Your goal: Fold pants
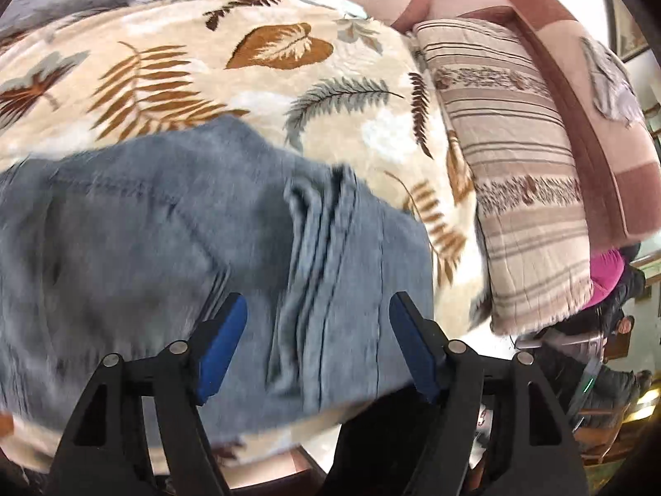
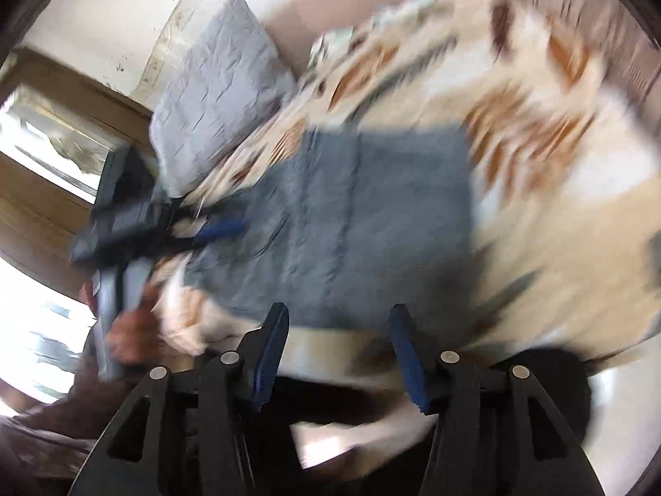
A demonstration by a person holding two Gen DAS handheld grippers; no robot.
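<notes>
Both tongs (image 1: 318,310) (image 2: 336,322) agape above folded pants (image 1: 165,227).

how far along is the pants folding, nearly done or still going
Looks nearly done. The blue jeans lie as a compact rectangle on the leaf-print blanket, with stacked layers along one edge, so the main folds appear made. Nothing is in hand: the left tool and right tool both stand open above the denim, gripping nothing. What's left, probably, is only smoothing the bunched ridge; blur hides finer detail.
</notes>
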